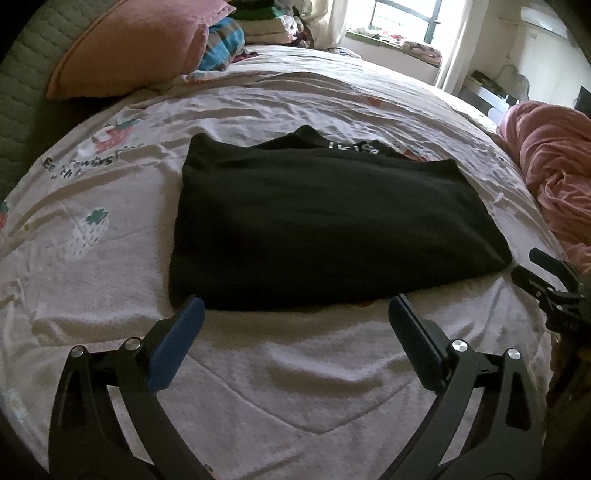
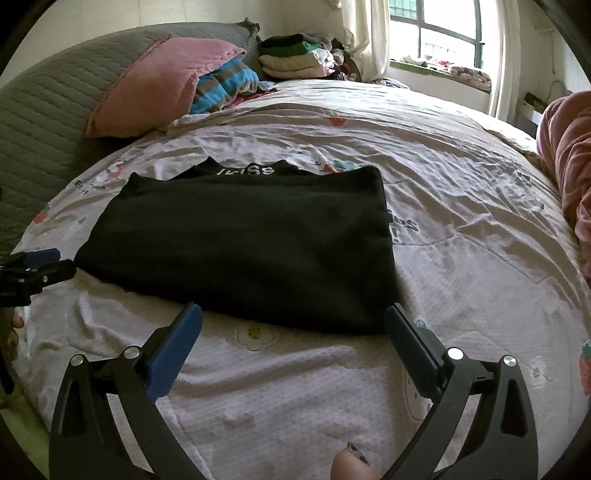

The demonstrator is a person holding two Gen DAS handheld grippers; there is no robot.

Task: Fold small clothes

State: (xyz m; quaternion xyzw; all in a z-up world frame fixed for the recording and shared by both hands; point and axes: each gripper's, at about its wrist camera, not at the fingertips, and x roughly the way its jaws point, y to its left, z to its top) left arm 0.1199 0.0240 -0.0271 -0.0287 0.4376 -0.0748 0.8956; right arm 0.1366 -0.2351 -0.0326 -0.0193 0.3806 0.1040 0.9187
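A black garment [image 1: 325, 221] lies folded flat on the bed, with white lettering on the layer showing at its far edge; it also shows in the right wrist view [image 2: 251, 236]. My left gripper [image 1: 295, 306] is open and empty, its blue pads just short of the garment's near left edge. My right gripper [image 2: 293, 312] is open and empty at the garment's near right corner. The right gripper shows at the right edge of the left wrist view [image 1: 532, 271]; the left gripper shows at the left edge of the right wrist view [image 2: 44, 264].
The bed has a white strawberry-print cover [image 1: 258, 369]. A pink pillow [image 1: 129, 48] and stacked clothes [image 2: 295, 55] lie at the far left. A pink blanket [image 1: 554, 177] is bunched at the right. A window [image 2: 436, 33] is behind.
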